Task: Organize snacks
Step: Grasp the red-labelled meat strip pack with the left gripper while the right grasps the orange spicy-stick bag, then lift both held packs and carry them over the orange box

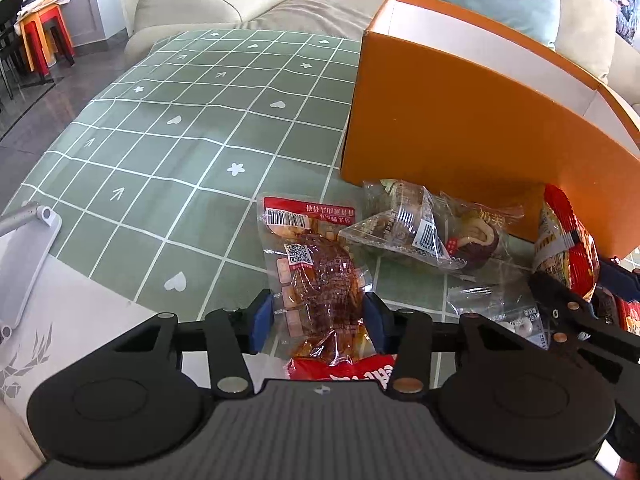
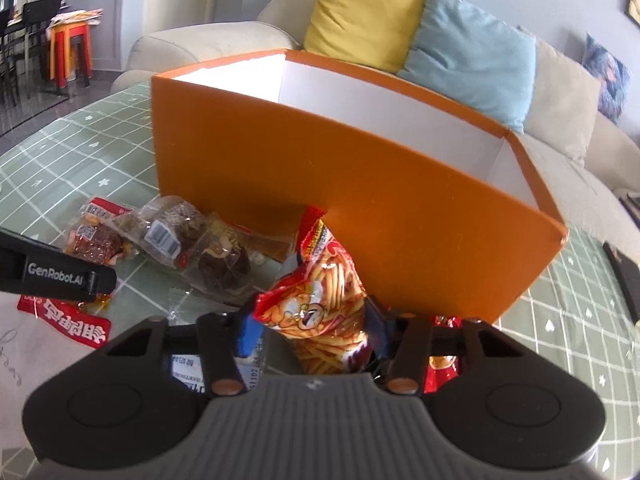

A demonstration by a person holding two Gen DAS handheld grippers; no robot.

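Observation:
A clear packet of brown dried meat with a red end (image 1: 316, 280) lies on the green checked cloth, and my left gripper (image 1: 318, 320) is shut on it, blue pads pressing both sides. In the right wrist view my right gripper (image 2: 314, 328) is shut on a red and yellow bag of crisp sticks (image 2: 324, 292), which leans up against the front wall of the orange box (image 2: 360, 200). The box is open on top with white inner walls. The same crisp bag (image 1: 568, 240) and the right gripper's black fingers (image 1: 560, 300) show at the right of the left wrist view.
Clear-wrapped pastry packets (image 1: 424, 232) lie between the two grippers, by the box's front. More red wrappers (image 2: 440, 364) sit under the right gripper. A beige sofa (image 2: 208, 40) with yellow and blue cushions stands behind the table. A white stand (image 1: 24, 248) is at the left edge.

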